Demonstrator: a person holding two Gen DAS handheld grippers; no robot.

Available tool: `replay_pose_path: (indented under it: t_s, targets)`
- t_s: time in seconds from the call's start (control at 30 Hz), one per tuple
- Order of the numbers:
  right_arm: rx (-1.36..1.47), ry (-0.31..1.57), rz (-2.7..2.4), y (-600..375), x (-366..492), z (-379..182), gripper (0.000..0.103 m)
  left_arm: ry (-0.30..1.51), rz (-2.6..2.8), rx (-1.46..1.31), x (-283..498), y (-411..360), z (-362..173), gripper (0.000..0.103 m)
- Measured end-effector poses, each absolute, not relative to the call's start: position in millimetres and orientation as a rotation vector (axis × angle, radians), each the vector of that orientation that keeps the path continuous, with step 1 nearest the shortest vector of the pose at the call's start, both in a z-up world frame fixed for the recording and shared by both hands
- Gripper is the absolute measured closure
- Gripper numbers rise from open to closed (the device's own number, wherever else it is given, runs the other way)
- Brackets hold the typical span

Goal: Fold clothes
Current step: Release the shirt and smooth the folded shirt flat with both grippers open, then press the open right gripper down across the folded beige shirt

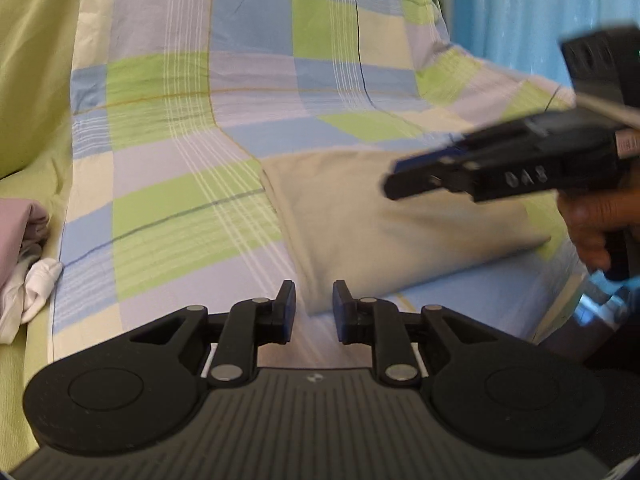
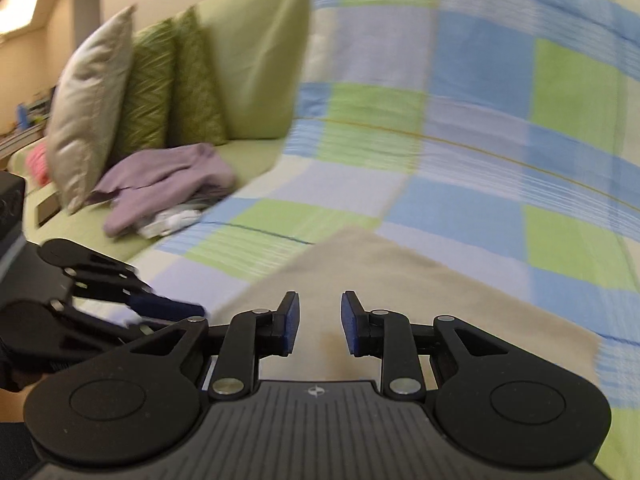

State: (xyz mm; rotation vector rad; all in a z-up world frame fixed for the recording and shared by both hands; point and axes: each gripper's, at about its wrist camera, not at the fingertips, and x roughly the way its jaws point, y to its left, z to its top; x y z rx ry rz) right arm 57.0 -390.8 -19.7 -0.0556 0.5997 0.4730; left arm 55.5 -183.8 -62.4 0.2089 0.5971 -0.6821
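My left gripper [image 1: 314, 306] stands narrowly parted and empty, the beige folded cloth [image 1: 404, 220] just beyond its fingertips, centre-right on the checked sheet [image 1: 180, 120]. My right gripper [image 2: 319, 322] hovers likewise over that cloth, holding nothing

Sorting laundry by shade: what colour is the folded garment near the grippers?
Beige garment, clearest in left wrist view.

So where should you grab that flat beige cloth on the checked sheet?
Grip the flat beige cloth at its near corner, coming low from the front. That corner lies free just ahead of the open left gripper.
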Motion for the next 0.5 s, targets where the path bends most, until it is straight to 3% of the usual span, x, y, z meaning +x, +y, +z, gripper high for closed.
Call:
replay_pose_path:
  t_s: [0.4,0.5]
  targets:
    - [-0.295,0.628,0.677,-342.5,109.9,-44.4,0.092,0.574,-0.671,0.191,52.1,-181.3,-66.9,0.085]
    - [-0.285,0.614,0.670,-348.9,121.9,-46.4,0.103,0.569,-0.672,0.192,51.9,-181.1,-66.0,0.085]
